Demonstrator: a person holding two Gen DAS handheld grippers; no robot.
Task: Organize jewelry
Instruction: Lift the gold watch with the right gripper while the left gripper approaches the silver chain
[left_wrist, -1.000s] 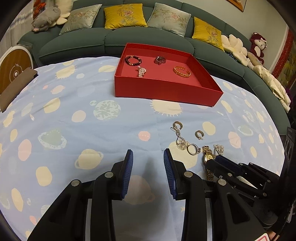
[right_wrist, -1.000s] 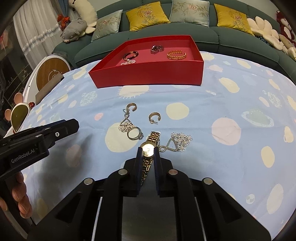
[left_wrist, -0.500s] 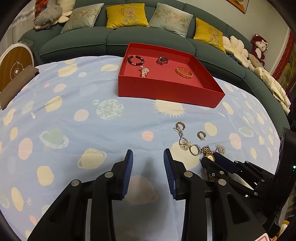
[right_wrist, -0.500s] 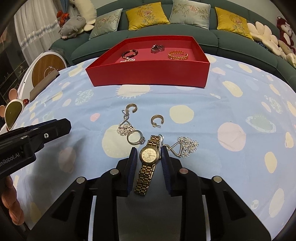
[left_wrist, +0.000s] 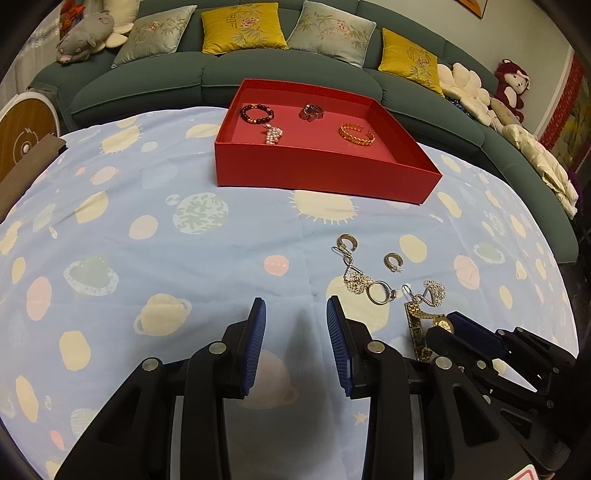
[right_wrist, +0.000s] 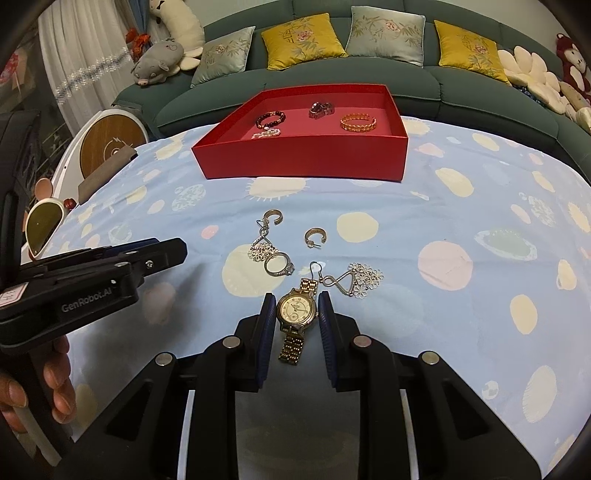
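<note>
A gold watch (right_wrist: 297, 309) lies on the blue cloth between the pads of my right gripper (right_wrist: 297, 301), which is open around it; it also shows in the left wrist view (left_wrist: 424, 325). Beyond it lie a silver ring (right_wrist: 279, 264), two hoop earrings (right_wrist: 314, 236) and two flower drop earrings (right_wrist: 360, 278). The red tray (right_wrist: 303, 160) at the back holds a bead bracelet (right_wrist: 271, 119), a gold bangle (right_wrist: 358, 122), a dark ring and a pearl piece. My left gripper (left_wrist: 295, 314) is open and empty, left of the pile.
A green sofa (left_wrist: 221, 74) with cushions curves behind the table. A round wooden object (right_wrist: 110, 142) and a brown pad (left_wrist: 26, 166) sit at the left edge. The blue patterned cloth (left_wrist: 129, 240) covers the table.
My right gripper has opened from shut on the watch; the watch now lies flat between its pads. The left gripper has shifted slightly.
</note>
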